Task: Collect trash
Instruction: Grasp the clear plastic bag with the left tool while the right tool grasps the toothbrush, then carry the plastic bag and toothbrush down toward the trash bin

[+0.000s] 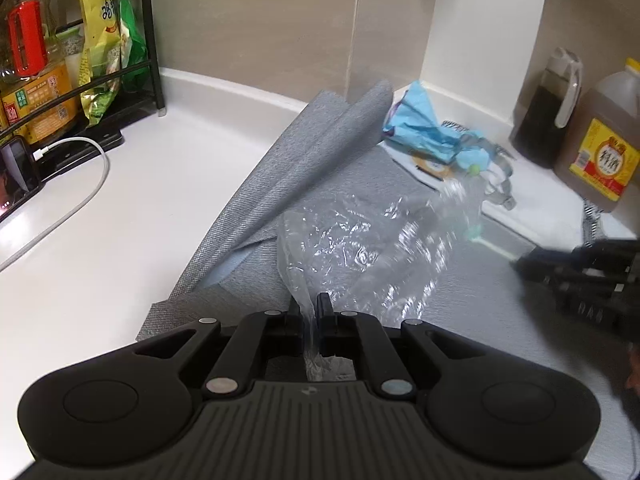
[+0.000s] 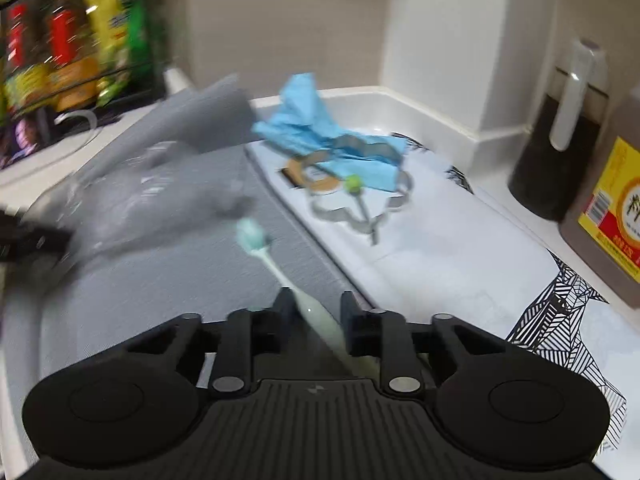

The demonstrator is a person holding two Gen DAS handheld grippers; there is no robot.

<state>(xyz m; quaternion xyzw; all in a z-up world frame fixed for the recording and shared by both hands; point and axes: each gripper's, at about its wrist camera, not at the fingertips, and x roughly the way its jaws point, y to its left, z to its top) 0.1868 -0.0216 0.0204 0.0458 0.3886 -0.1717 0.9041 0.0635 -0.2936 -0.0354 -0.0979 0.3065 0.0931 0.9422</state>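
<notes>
- White kitchen counter [image 1: 132,184] ran into a beige-walled corner, partly covered by a grey woven mat [image 1: 320,148] with one edge folded up.
- The left gripper [image 1: 309,312] had its jaws nearly together, pinching the edge of a crumpled clear plastic bag [image 1: 360,240] that lay over the mat.
- The right gripper [image 2: 314,310] had its jaws narrowed around the handle of a pale green toothbrush [image 2: 276,268]; blur made it hard to tell whether both pads touched it.
- The toothbrush head pointed toward the bag.
- Behind, a crumpled blue paper [image 2: 308,120] lay on a white printed sheet [image 2: 460,248], beside some metal cookie cutters [image 2: 360,176].
- A brown plastic jug with a yellow label [image 1: 600,140] stood at the right, near the wall.
</notes>
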